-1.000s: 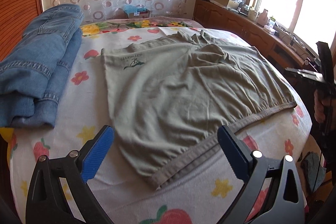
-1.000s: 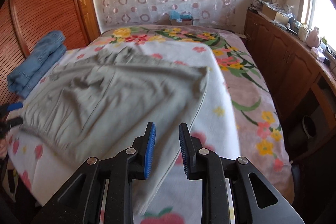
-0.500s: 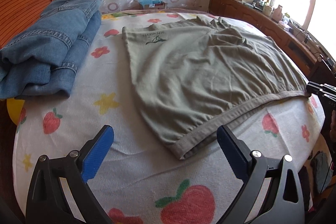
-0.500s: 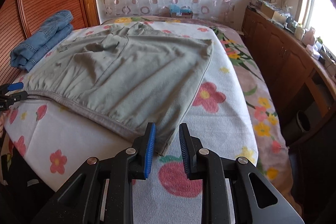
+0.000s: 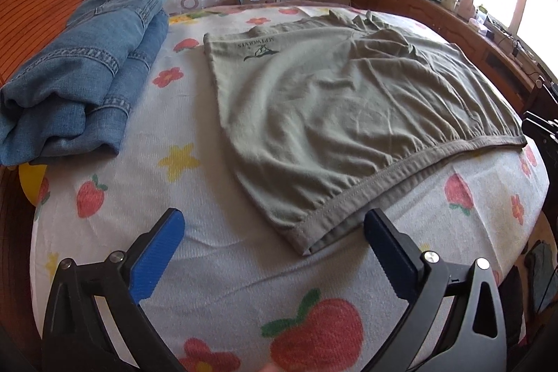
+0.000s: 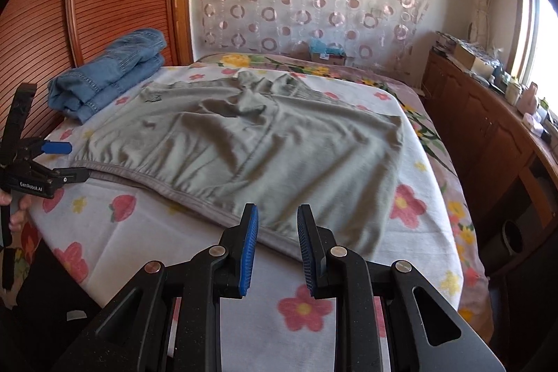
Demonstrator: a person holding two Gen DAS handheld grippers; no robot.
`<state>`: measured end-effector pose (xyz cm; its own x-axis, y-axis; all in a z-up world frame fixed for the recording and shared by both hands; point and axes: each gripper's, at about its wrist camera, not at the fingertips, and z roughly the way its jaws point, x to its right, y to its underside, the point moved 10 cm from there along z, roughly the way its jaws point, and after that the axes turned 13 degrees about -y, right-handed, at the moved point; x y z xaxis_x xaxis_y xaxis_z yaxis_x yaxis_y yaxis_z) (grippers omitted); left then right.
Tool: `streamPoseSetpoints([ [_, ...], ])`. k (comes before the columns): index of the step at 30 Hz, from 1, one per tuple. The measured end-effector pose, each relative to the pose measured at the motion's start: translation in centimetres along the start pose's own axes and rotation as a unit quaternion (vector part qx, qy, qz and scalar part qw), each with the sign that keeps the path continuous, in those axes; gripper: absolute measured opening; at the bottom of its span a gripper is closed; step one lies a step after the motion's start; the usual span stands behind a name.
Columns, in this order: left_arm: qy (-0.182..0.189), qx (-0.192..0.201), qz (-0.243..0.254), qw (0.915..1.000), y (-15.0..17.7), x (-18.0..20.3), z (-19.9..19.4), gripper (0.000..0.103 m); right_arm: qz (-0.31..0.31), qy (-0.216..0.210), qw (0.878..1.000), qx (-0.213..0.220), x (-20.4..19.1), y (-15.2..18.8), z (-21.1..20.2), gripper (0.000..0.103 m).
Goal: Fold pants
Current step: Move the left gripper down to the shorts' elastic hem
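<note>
We see a pair of grey-green pants (image 5: 341, 114) lying spread out and a little wrinkled on a bed (image 5: 216, 204) covered by a white sheet printed with flowers and strawberries. The waistband runs along the near edge of the bed, and a small dark logo sits toward the far left corner of the cloth. A folded stack of blue jeans (image 5: 80, 86) rests at the left side of the bed, well apart from the pants. Our left gripper (image 5: 273, 239) hovers above the sheet with its blue fingers (image 5: 157, 253) spread wide and empty, one waistband corner lying between and just beyond them. Our right gripper (image 6: 277, 243) hangs over the other waistband corner with its fingers (image 6: 249, 250) set narrowly apart, a clear gap between them and no cloth pinched. A wooden cabinet (image 6: 488, 142) stands along the right wall under the window.
</note>
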<state>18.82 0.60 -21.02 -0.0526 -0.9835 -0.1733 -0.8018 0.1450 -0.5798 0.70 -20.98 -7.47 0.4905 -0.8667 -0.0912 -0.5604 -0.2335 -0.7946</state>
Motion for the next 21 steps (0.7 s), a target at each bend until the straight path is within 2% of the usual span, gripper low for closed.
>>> streamPoseSetpoints([
  [6, 0.05, 0.0, -0.024, 0.9985, 0.3, -0.3, -1.4, 0.096, -0.012, -0.008, 1.0, -0.003, -1.5, 0.4, 0.6, 0.024],
  [10, 0.076, 0.01, -0.05, 0.9958, 0.1, -0.7, -2.4, 0.087, -0.008, -0.015, 1.0, -0.006, -1.7, 0.7, 0.8, 0.024],
  [12, 0.082, 0.014, -0.065, 0.9945, -0.1, -0.8, -2.6, 0.085, -0.008, -0.017, 1.0, -0.007, -1.8, 0.7, 0.9, 0.024],
  [17, 0.079, 0.012, -0.072, 0.9942, 0.0, -0.7, -2.2, 0.065, -0.006, -0.023, 1.0, -0.005, -1.8, 0.4, 1.4, 0.024],
  [21, 0.081, 0.015, -0.08, 0.9934, 0.4, -0.6, -2.3, 0.057, -0.004, -0.023, 1.0, -0.004, -1.8, 0.5, 1.6, 0.024],
])
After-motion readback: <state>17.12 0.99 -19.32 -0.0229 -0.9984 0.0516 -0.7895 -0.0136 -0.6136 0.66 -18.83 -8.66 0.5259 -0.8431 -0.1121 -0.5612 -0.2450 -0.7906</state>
